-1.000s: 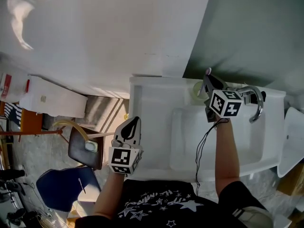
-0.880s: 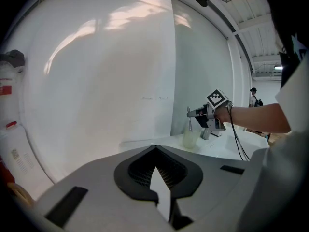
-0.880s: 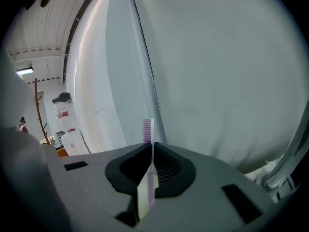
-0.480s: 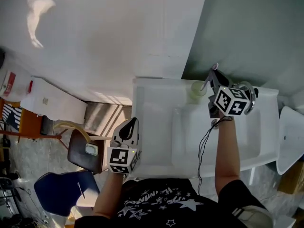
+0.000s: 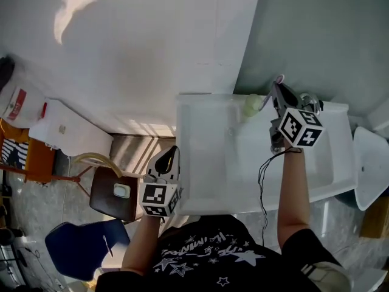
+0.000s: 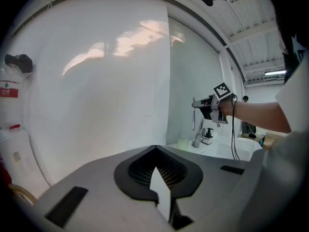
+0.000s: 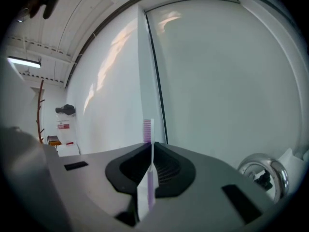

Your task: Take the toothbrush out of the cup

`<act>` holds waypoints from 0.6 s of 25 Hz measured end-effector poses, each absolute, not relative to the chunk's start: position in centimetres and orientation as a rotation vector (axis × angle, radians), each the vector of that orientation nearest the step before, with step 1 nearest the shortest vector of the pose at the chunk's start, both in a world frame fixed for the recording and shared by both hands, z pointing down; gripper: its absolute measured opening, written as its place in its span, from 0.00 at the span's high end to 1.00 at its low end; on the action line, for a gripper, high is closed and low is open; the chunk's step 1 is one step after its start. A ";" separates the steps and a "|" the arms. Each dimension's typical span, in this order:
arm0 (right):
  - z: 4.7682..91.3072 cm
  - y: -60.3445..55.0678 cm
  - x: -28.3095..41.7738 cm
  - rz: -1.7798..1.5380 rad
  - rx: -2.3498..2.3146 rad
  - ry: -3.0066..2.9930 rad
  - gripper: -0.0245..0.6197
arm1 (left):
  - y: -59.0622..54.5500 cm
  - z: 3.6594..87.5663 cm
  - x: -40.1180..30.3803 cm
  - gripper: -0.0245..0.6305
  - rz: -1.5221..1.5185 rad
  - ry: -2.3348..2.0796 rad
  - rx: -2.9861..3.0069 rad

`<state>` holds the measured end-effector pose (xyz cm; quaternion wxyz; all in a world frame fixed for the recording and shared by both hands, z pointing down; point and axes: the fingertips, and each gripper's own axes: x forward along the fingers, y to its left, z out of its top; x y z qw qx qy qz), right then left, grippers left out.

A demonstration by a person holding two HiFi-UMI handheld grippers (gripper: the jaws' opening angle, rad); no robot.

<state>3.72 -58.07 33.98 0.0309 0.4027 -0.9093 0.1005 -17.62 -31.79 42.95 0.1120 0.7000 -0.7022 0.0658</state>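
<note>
White glossy sink (image 5: 206, 157); right gripper (image 5: 280, 92) clamped on slim purple toothbrush (image 7: 147, 127); left gripper (image 5: 171, 154) closed

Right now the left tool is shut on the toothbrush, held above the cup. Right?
Wrong tool. The right tool is shut on the toothbrush, as the right gripper view shows. The rest stands: it is held above the cup.

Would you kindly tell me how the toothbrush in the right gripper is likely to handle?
The toothbrush looks thin and small, so it is probably very light. It stands straight and upright between the shut jaws of the right gripper, so it seems fairly stiff. Pinched on a narrow, smooth-looking handle, it might pivot or slip if bumped.
</note>
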 end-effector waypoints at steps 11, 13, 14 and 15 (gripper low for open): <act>35.8 -45.8 3.5 0.404 1.240 -2.771 0.92 | -24.3 42.8 -17.6 0.94 0.189 -2.000 2.153; 36.2 -43.5 3.6 0.408 1.246 -2.764 0.92 | -22.9 42.6 -17.3 0.94 0.171 -1.977 2.163; 36.5 -42.4 3.7 0.407 1.250 -2.759 0.92 | -22.3 42.5 -17.2 0.94 0.161 -1.967 2.170; 36.9 -41.3 3.9 0.407 1.254 -2.754 0.92 | -21.5 42.6 -17.1 0.94 0.157 -1.960 2.180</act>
